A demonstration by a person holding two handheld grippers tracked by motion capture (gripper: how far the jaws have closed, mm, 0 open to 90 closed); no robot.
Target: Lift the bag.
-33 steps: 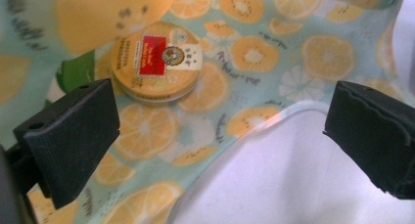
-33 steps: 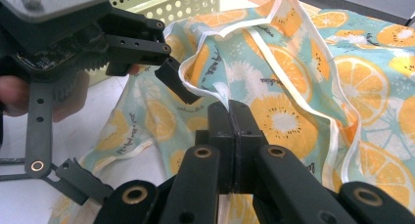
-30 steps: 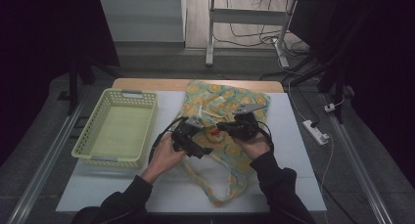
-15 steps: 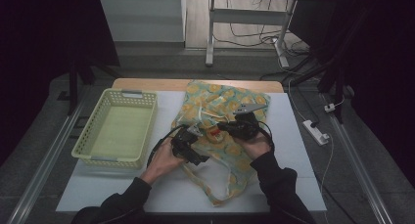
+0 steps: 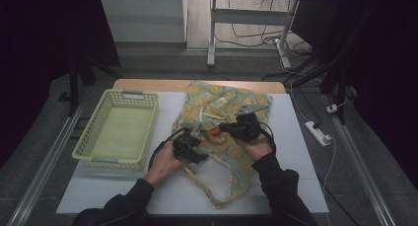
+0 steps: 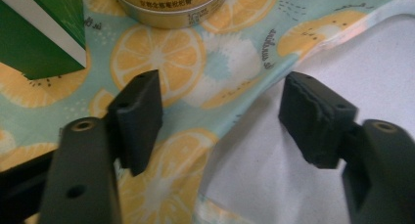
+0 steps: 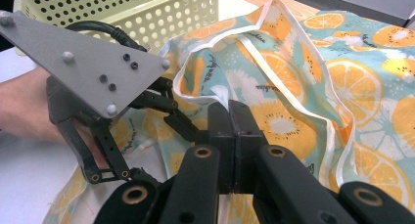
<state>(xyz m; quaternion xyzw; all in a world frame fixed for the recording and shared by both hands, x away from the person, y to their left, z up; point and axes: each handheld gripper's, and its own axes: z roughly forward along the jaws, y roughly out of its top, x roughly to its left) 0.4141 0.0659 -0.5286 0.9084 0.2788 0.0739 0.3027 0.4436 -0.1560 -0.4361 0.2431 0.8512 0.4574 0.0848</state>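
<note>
A cloth bag [image 5: 224, 105] printed with orange slices lies on the white table [image 5: 113, 196]. My left gripper [image 5: 191, 143] hangs low over the bag's left edge. In the left gripper view [image 6: 225, 119] its jaws have just been closing and stand apart, with the bag's hem [image 6: 244, 101] between them and neither pad touching it. A green box [image 6: 34, 33] and a round gold tin [image 6: 169, 6] lie inside on the fabric. My right gripper [image 5: 235, 130] is shut on the bag's raised rim [image 7: 230, 99], holding the mouth up.
A pale yellow perforated basket [image 5: 88, 147] stands at the left of the table, also behind the bag as the basket [image 7: 122, 9] in the right gripper view. The left gripper's grey plate [image 7: 93, 62] is close to my right jaws. A power strip [image 5: 318, 132] lies on the floor at right.
My left gripper has sunk toward the bag's left edge and its jaws have drawn closer together. The right gripper has kept still with the rim in it.
</note>
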